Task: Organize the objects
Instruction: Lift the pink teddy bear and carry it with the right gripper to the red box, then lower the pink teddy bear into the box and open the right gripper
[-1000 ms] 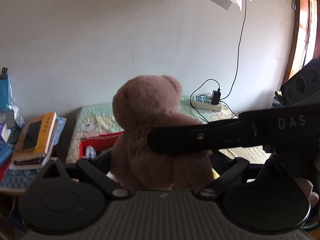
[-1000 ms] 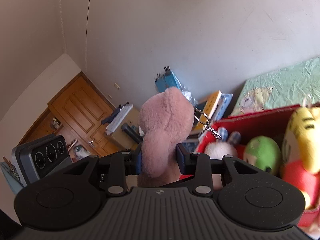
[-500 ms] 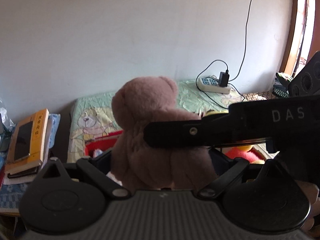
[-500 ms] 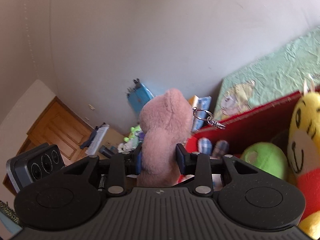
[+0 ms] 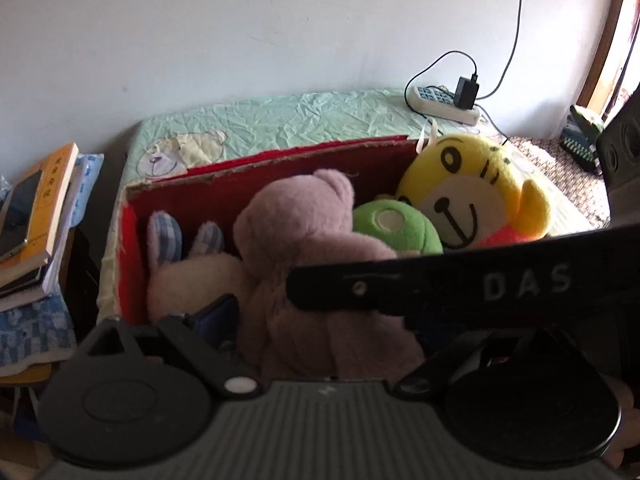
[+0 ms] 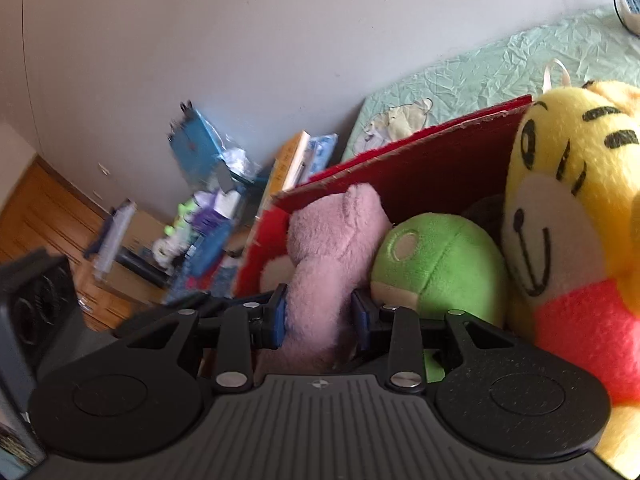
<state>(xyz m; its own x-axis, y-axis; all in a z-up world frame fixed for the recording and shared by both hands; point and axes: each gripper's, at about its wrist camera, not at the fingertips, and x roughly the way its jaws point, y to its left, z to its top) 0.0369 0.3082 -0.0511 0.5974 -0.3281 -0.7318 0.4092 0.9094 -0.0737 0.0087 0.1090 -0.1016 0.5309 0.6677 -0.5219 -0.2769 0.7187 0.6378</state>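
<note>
The right hand-held gripper pinches a soft pink plush bear, now inside the red cardboard box beside a green plush toy. The left hand-held gripper is closing around the bear. Best seat it snugly before releasing.
</note>
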